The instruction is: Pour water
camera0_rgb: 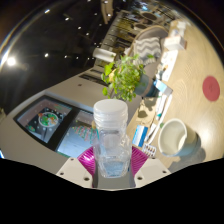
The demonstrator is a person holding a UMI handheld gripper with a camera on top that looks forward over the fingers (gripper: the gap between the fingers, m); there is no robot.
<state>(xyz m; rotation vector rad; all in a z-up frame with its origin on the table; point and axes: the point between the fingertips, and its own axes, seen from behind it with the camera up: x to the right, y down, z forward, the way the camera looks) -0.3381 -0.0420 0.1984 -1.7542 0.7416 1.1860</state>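
A clear plastic bottle (111, 135) with a pale cap stands upright between my fingers, with water showing in its lower part. My gripper (112, 160) is shut on the bottle: both magenta pads (88, 160) press its sides. A white cup (176, 136) stands on the table to the right, beyond the fingers, its mouth facing up.
A green potted plant (124, 74) stands beyond the bottle. A picture book or tray (48, 120) lies to the left on the pale table (195, 110). A red round mark (211, 88) sits on the table at the far right. Chairs stand further back.
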